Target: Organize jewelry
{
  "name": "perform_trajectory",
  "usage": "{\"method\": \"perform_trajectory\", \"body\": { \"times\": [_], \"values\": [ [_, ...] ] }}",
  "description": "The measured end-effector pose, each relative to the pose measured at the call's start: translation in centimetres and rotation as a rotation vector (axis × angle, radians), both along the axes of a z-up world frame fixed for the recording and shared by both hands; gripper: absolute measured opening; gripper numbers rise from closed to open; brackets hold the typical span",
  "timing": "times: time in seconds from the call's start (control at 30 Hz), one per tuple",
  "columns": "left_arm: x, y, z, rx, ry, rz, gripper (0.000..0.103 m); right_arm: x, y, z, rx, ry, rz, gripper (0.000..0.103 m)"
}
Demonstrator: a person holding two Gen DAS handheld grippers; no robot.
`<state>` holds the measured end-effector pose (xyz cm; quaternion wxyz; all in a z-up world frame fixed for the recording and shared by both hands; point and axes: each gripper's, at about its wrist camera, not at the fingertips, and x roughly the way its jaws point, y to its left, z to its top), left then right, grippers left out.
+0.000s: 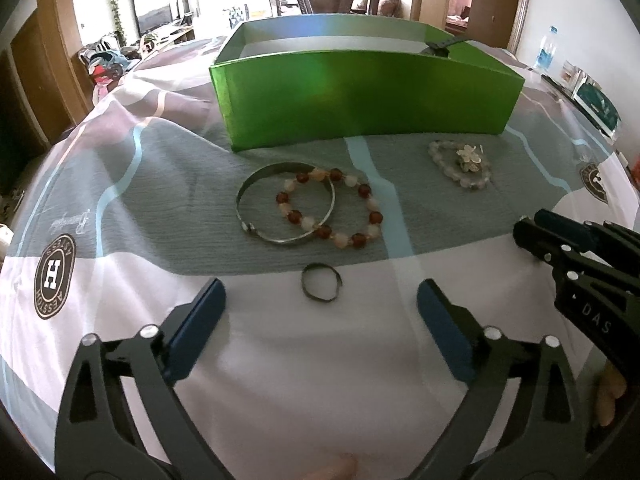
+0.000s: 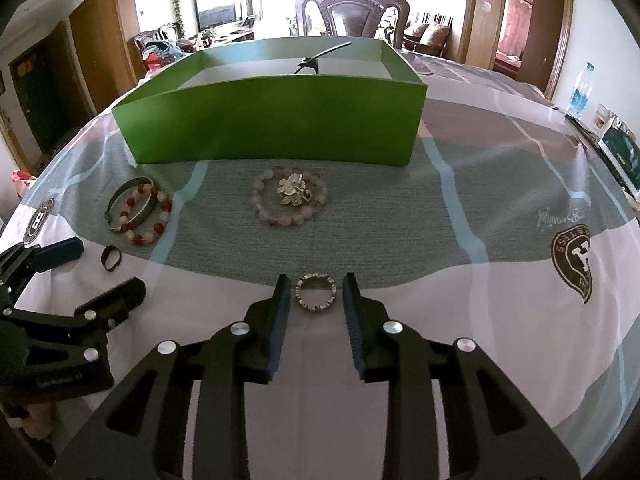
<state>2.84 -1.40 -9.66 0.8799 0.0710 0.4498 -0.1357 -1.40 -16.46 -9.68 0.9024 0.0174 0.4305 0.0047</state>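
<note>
A green box (image 1: 360, 92) (image 2: 276, 120) stands at the back of the table with a dark watch (image 2: 316, 62) inside. In front lie a silver bangle (image 1: 256, 204) overlapping a red-and-white bead bracelet (image 1: 366, 216), a pale bead bracelet with a flower brooch (image 2: 294, 196) (image 1: 464, 162), and a thin dark ring (image 1: 322, 286) (image 2: 111, 258). My left gripper (image 1: 320, 304) is open wide with the dark ring between its fingertips. My right gripper (image 2: 316, 292) is partly open, its pads on either side of a studded silver ring (image 2: 316, 293) on the cloth.
The table carries a grey, white and blue cloth (image 2: 440, 216) with round logos. A water bottle (image 2: 580, 90) and boxes (image 2: 620, 148) stand at the far right edge. A wooden chair (image 2: 352, 12) is behind the box.
</note>
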Motion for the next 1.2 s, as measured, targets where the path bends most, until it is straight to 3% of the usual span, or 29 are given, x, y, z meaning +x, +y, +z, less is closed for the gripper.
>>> {"method": "perform_trajectory", "body": {
  "times": [0.07, 0.13, 1.2],
  "values": [
    [0.02, -0.07, -0.07, 0.003, 0.002, -0.005, 0.099, -0.02, 0.43, -0.08, 0.002, 0.005, 0.027, 0.053],
    [0.01, -0.07, -0.08, 0.003, 0.002, -0.005, 0.099, -0.06, 1.04, -0.1, -0.023, 0.009, 0.035, 0.058],
    [-0.01, -0.05, -0.06, 0.003, 0.002, -0.005, 0.099, -0.24, 0.67, -0.12, -0.014, 0.013, 0.014, 0.065]
  ]
}}
